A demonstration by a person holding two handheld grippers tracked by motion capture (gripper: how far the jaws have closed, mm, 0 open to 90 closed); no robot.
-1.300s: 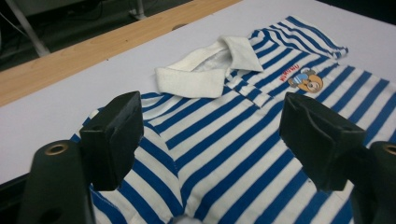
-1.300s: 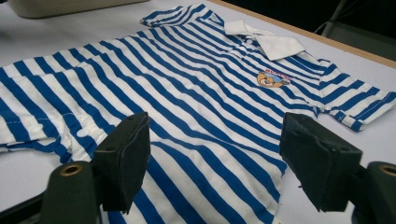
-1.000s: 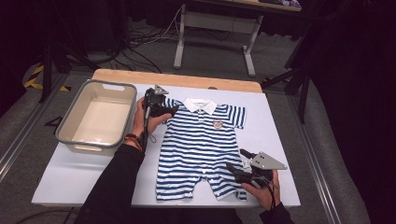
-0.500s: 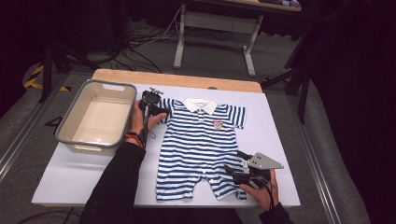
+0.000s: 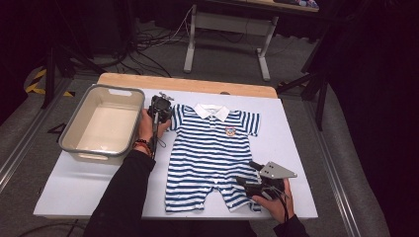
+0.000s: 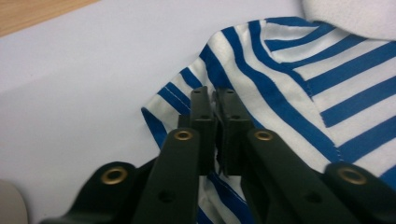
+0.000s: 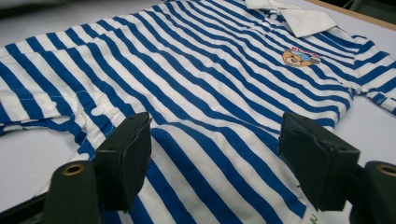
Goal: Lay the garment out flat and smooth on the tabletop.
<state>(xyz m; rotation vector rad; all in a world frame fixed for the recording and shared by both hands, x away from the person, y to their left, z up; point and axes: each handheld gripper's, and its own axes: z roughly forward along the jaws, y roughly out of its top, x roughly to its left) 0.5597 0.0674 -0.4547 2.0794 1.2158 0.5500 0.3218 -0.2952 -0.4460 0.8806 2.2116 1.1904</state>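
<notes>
Blue-and-white striped cotton baby romper with a white collar [image 5: 212, 148] lay flat, front up, on the white table covering [image 5: 84, 182], sleeves spread and legs pointing toward the person; laid out this way, its edges were all within reach of the tools, probably in readiness for folding. A small cartoon badge [image 7: 300, 58] marked one side of the chest. The garment occupied the middle of the covering, with a shallow beige plastic bin with a grey rim [image 5: 102, 126] standing just beside it on the person's left, empty and apart from the cloth.

Left gripper [image 6: 214, 100] was at the short sleeve [image 6: 187, 93] on that side of the romper. Its jaws had just been closing and now stood almost together, with a fold of the striped sleeve cloth pinched between them; the sleeve edge lay directly under and ahead of the tips. The grip at a corner of the garment suggests that the sleeve was to be lifted or turned inward.

Right gripper [image 7: 215, 154] rested low over the leg end of the romper nearest the person. Its jaws stood wide apart and held nothing; striped cloth ran between and beneath them, so that hand appeared to be waiting, or poised to steady the lower hem.
</notes>
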